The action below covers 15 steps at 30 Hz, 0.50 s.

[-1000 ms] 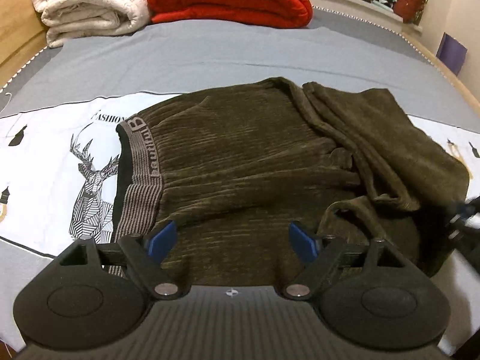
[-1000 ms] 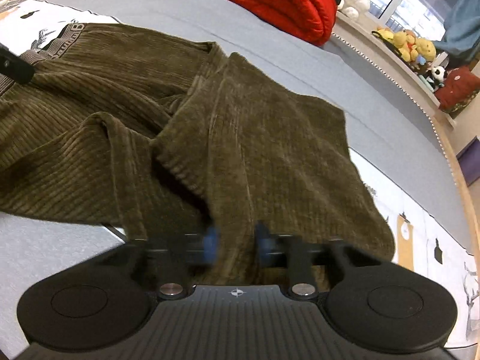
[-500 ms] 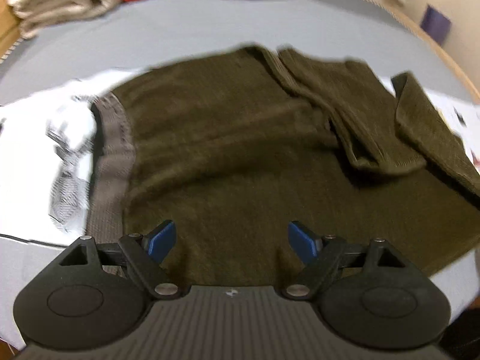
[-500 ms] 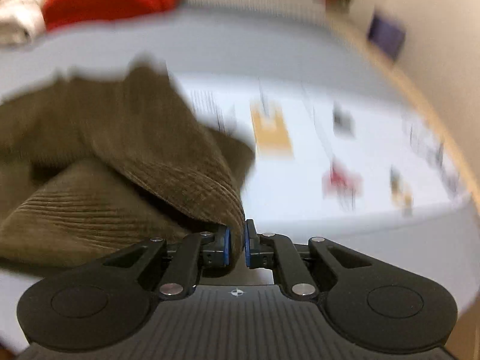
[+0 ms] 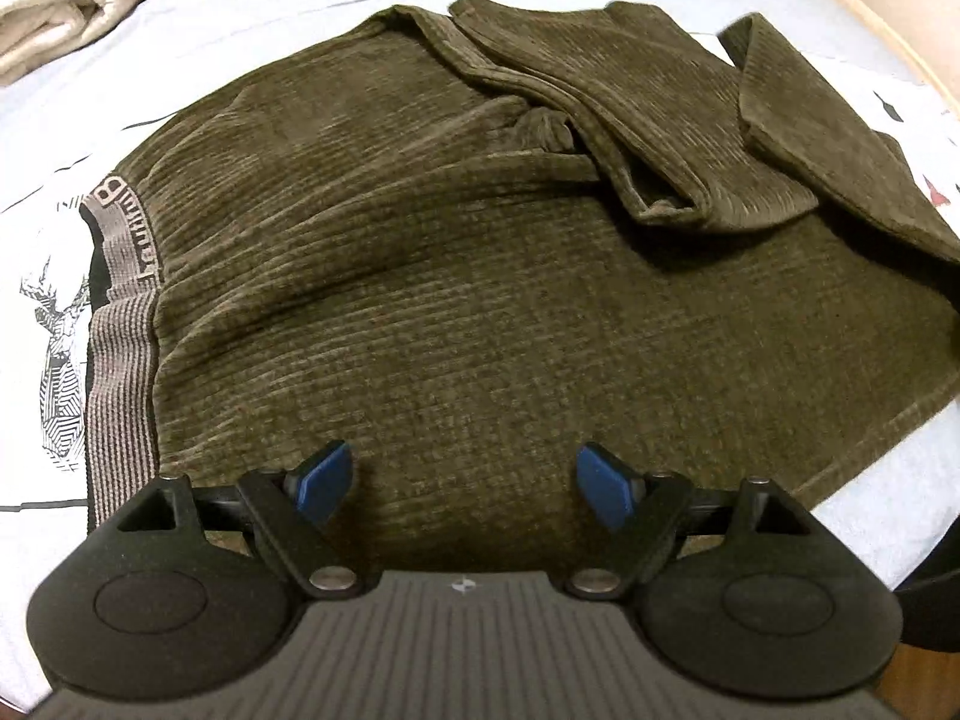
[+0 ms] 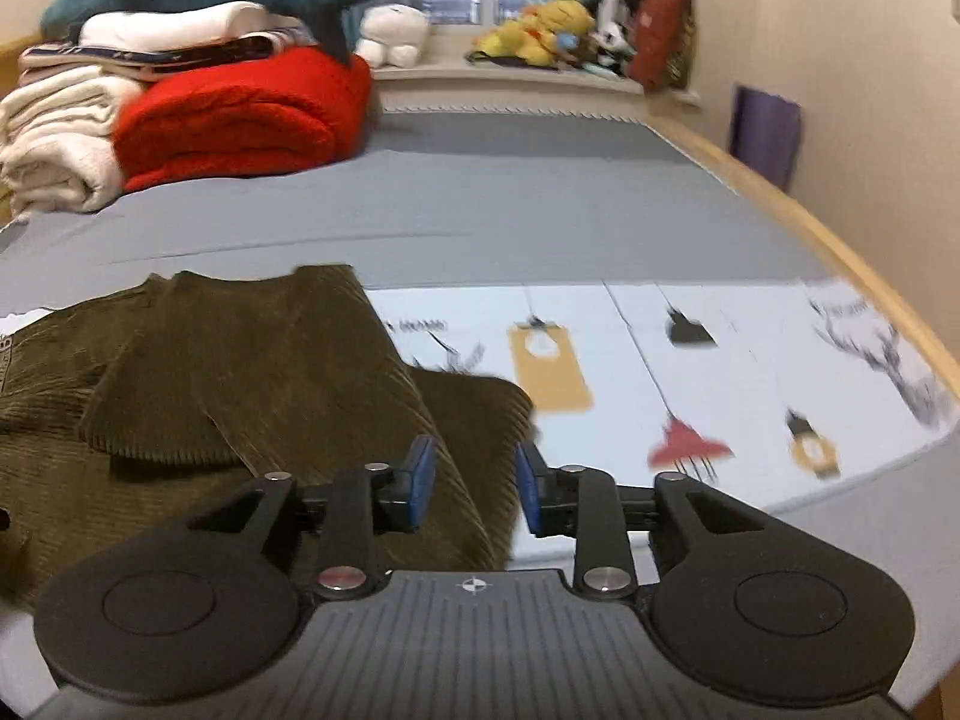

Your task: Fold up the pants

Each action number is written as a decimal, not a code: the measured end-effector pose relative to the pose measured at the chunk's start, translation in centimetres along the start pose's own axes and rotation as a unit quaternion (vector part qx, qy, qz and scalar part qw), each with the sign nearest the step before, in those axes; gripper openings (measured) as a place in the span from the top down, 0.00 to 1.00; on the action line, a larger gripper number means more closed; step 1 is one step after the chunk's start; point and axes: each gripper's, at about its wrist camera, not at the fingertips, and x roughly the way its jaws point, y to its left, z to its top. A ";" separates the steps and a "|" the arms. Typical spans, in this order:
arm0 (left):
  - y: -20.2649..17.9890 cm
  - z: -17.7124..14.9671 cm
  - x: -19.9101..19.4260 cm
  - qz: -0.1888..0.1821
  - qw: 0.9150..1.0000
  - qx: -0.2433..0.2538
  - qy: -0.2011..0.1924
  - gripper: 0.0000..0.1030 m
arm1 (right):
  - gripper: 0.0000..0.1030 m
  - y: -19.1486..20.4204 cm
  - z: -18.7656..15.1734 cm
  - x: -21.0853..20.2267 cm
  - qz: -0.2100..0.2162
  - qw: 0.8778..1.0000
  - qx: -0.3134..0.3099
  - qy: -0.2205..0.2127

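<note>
On the bed (image 6: pixel 540 204), across a white printed sheet (image 6: pixel 750 372) laid over the grey cover, the brown corduroy pants (image 5: pixel 480 300) lie partly folded. The main body is spread flat with the striped waistband (image 5: pixel 123 276) at the left in the left wrist view. At the far right the leg ends are turned back over the body in loose, uneven layers, one flap lying askew toward the edge. So, as I judge it, a first fold of the legs is made but not squared up. The layers need straightening, and at least one more fold is left before the pants make a compact bundle.

A red quilt (image 6: pixel 240 114) and cream blankets (image 6: pixel 54 144) are stacked at the head of the bed, well apart from the work.

The left gripper (image 5: pixel 462 480) hovers over the near edge of the pants. Its fingers (image 5: pixel 324 480) stand wide apart, with cloth beneath them but nothing pinched.

The right gripper (image 6: pixel 471 480) is at the right-hand end of the pants. Its fingers (image 6: pixel 420 474) have just been opening and now stand at a narrow gap. The edge of a folded leg runs up through that gap in this view, but the blue pads look clear of it, so the cloth appears released.
</note>
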 end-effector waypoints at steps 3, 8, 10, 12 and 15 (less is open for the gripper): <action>0.8 0.3 -0.1 0.004 1.000 -0.015 -0.001 0.16 | 0.65 3.5 0.6 2.3 0.016 0.998 -0.063 0.022; 2.1 0.6 -0.1 0.005 0.999 -0.038 -0.002 0.16 | 0.61 10.2 1.3 6.1 0.034 0.985 -0.163 0.043; 2.6 0.6 -0.3 0.003 0.999 -0.045 -0.003 0.16 | 0.58 12.7 1.4 7.5 0.031 0.979 -0.194 0.053; 3.1 0.7 -0.4 0.003 0.999 -0.051 -0.004 0.16 | 0.58 14.6 1.3 9.2 0.031 0.972 -0.221 0.071; 3.9 0.8 -0.4 0.005 0.998 -0.057 -0.006 0.16 | 0.60 16.3 1.0 11.4 0.023 0.963 -0.253 0.087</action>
